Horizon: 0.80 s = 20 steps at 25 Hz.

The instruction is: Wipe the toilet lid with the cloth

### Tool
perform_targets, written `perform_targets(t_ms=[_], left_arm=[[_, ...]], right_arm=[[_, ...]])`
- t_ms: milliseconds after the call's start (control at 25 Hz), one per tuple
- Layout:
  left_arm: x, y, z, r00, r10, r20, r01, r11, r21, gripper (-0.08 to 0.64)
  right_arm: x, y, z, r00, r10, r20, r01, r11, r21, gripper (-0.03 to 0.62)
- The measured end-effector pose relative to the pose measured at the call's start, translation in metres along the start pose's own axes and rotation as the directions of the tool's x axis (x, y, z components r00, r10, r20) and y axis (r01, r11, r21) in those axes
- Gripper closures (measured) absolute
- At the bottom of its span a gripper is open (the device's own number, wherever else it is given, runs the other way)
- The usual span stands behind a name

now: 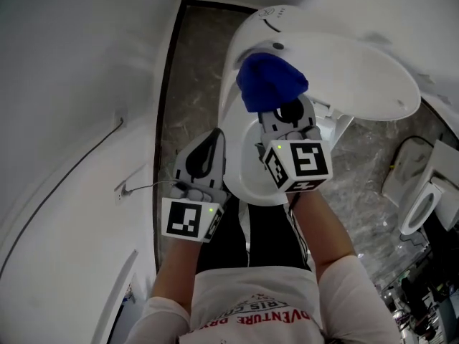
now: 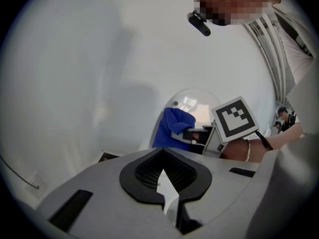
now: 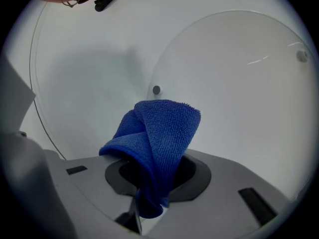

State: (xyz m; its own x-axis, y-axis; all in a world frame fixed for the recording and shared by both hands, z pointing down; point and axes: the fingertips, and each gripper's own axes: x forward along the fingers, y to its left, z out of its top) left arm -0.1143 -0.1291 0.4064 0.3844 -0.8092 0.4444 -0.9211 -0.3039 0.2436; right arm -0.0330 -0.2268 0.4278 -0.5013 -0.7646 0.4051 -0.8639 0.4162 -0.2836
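The white toilet lid stands raised behind the bowl; it fills the right gripper view as a broad round face. A folded blue cloth is pinched in my right gripper, shut on it, and sits against the lid's lower left part. In the right gripper view the cloth rises out of the jaws of the right gripper. My left gripper hovers at the bowl's left edge, shut and holding nothing. The left gripper view shows the left gripper, the cloth and the lid.
A white wall runs close along the left, with a thin cable on it. Grey stone floor shows between the wall and the toilet. Another white fixture stands at the right. The person's legs are below the bowl.
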Motion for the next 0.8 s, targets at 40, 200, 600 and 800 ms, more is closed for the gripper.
perform_targets(t_ms=[40, 200, 600, 800], left_arm=[[0.000, 0.003, -0.002, 1.000, 0.000, 0.000, 0.000, 1.000, -0.006, 0.552], [0.003, 0.011, -0.015, 1.000, -0.008, -0.016, 0.008, 1.000, -0.007, 0.552], [0.019, -0.007, -0.015, 0.998, -0.062, -0.034, 0.063, 0.998, 0.032, 0.552], [0.032, -0.024, -0.013, 0.995, -0.100, -0.029, 0.102, 0.994, 0.042, 0.552]], right_arm=[[0.007, 0.001, 0.001, 1.000, 0.004, 0.014, -0.004, 1.000, 0.002, 0.505], [0.021, -0.001, 0.002, 0.999, -0.019, 0.044, 0.018, 1.000, 0.004, 0.505], [0.013, -0.030, 0.004, 0.996, -0.076, 0.035, 0.077, 0.997, -0.031, 0.505], [-0.006, -0.060, -0.002, 0.988, -0.152, 0.023, 0.152, 0.988, -0.008, 0.505]])
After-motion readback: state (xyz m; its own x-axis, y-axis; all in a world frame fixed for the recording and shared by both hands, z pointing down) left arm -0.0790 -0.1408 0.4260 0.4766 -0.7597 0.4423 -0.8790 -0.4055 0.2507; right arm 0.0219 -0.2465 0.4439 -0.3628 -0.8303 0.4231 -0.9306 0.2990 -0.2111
